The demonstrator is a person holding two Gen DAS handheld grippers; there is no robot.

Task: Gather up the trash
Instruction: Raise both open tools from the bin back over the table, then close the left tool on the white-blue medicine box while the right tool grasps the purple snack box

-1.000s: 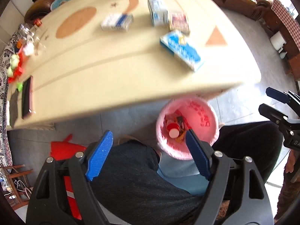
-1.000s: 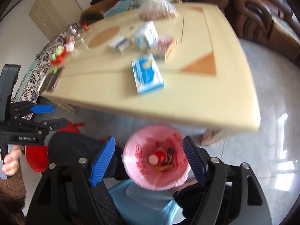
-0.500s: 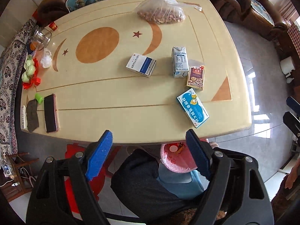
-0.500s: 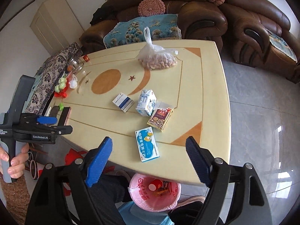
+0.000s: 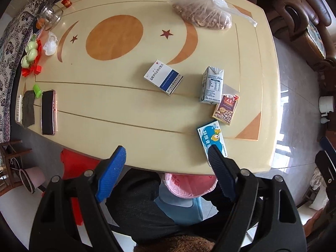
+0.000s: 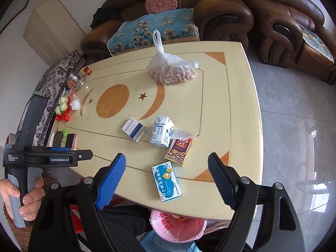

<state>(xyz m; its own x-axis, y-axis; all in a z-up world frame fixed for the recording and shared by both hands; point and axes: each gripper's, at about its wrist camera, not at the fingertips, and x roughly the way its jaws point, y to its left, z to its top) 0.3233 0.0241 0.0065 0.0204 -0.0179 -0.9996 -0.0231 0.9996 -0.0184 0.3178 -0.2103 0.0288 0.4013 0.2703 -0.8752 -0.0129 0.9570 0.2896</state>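
Observation:
On the cream table [image 5: 105, 130] lie a white-and-blue medicine box [image 5: 163, 77] [image 6: 134, 129], a small milk carton [image 5: 212, 86] [image 6: 161, 131], a brown snack box [image 5: 225, 109] [image 6: 179, 150] and a light-blue cartoon box [image 5: 211, 139] [image 6: 167, 180]. A pink-lined bin [image 5: 189, 185] [image 6: 176, 226] sits on the floor, half hidden under the table's near edge. My left gripper [image 5: 166, 148] hangs open and empty over that edge, pointing down. My right gripper [image 6: 167, 156] is open and empty above the cartoon box. The left gripper [image 6: 84, 154] also shows from the side, held in a hand.
A plastic bag of nuts [image 5: 202, 13] lies at the far end. A glass jar [image 5: 49, 16], green cups [image 5: 30, 53] and a phone [image 5: 48, 112] line the left side. Brown sofas [image 6: 283, 27] stand beyond. My dark-trousered legs [image 5: 136, 201] and a red stool [image 5: 77, 163] are below.
Both grippers have risen from just above the pink bin to above the table's near edge. The bin has slid under the table edge in both views, and the whole tabletop now shows.

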